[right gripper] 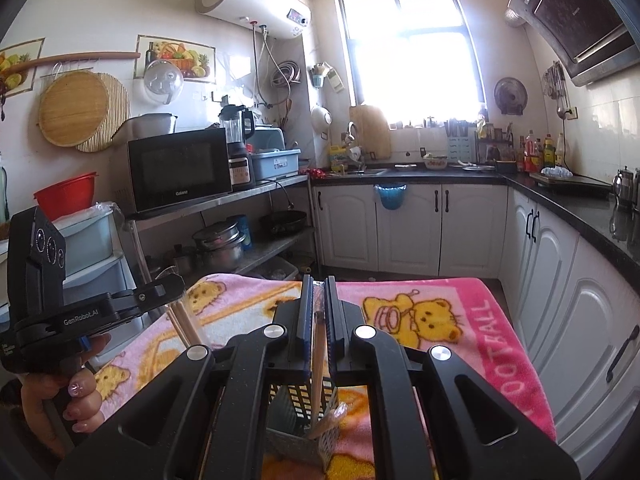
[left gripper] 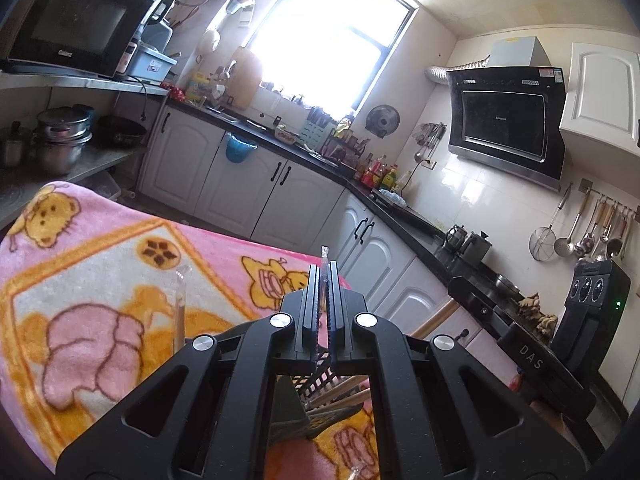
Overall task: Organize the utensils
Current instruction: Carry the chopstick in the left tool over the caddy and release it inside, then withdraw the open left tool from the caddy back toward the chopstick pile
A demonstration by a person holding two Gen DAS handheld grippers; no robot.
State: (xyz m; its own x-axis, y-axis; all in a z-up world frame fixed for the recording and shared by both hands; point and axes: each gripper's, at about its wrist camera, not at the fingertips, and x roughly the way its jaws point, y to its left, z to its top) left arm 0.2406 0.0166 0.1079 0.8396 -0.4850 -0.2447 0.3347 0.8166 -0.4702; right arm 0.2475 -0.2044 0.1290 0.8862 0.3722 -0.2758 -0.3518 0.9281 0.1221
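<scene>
The pink cartoon blanket (right gripper: pixel 460 320) is being cut off by both grippers' black frames, so much of it is going unseen. On it, the black perforated utensil holder (right gripper: pixel 298 404) is being hidden in large part behind the right gripper (right gripper: pixel 319 312); only its slotted wall and part of its rim are being shown. The right gripper is being held directly above that holder, jaws narrow and closed on a wrapped pair of chopsticks (right gripper: pixel 319 364) whose lower end is reaching down to the holder; whether it is touching inside cannot be told. The left gripper (left gripper: pixel 324 292) is being held above the holder too, jaws nearly together on a thin plastic-sleeved utensil (left gripper: pixel 323 256) whose tip is sticking out beyond the fingertips. In the right view its wooden sticks (right gripper: pixel 186 324) are slanting over the blanket, left of the holder.
</scene>
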